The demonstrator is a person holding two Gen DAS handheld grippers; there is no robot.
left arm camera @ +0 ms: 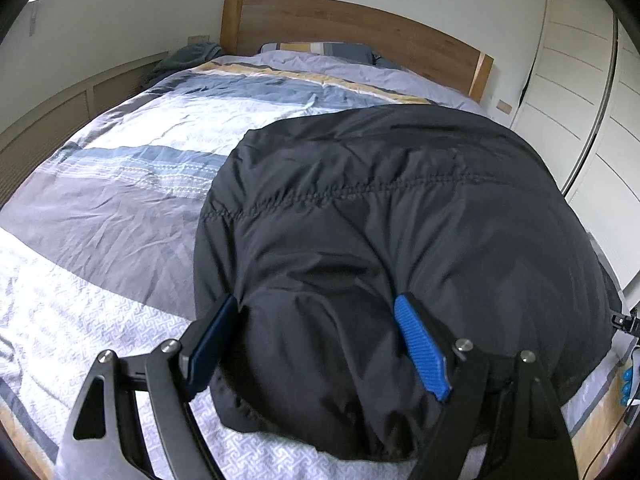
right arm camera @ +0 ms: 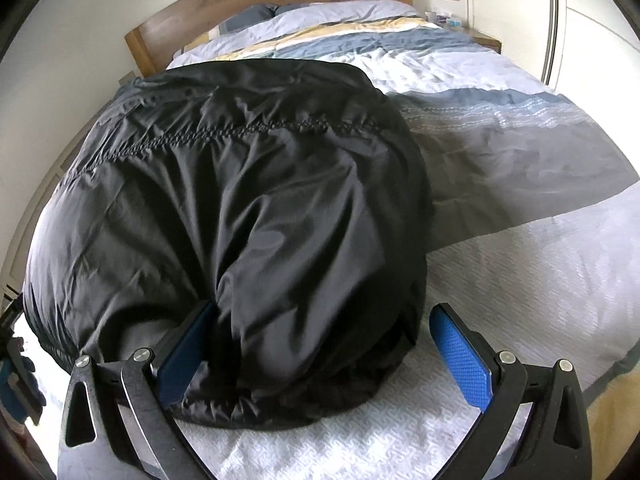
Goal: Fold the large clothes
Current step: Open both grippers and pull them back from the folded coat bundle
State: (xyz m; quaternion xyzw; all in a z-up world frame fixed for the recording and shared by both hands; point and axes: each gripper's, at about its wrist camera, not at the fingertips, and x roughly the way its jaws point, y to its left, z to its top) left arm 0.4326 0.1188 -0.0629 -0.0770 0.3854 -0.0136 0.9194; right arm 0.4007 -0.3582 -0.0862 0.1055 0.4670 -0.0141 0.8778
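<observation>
Both tongs are seen spread apart at the near edge of a black padded jacket (left arm camera: 400,220). On the left tongs (left arm camera: 316,344), a bulge of the dark fabric is straddled by the two blue pads (left arm camera: 420,348), yet nothing is pinched; the shell simply swells up between them. On the right tongs (right arm camera: 328,356), the left pad is pressed against the jacket's (right arm camera: 240,200) rounded end, while the other pad is held clear over the white patterned part of the bedcover (right arm camera: 500,260). The jacket itself is laid on the bed as a thick, puffy bundle, folded over on itself, its shell glossy and finely wrinkled. One line of gathered stitching (left arm camera: 340,196) is carried across its width, and deep creases are drawn down toward the near end, where the fabric is bunched and tucked under. Beneath it, the bedcover is banded in grey, blue, white and yellow. A wooden headboard (left arm camera: 352,28) and pillows (left arm camera: 320,50) are made out at the far end of the bed.
</observation>
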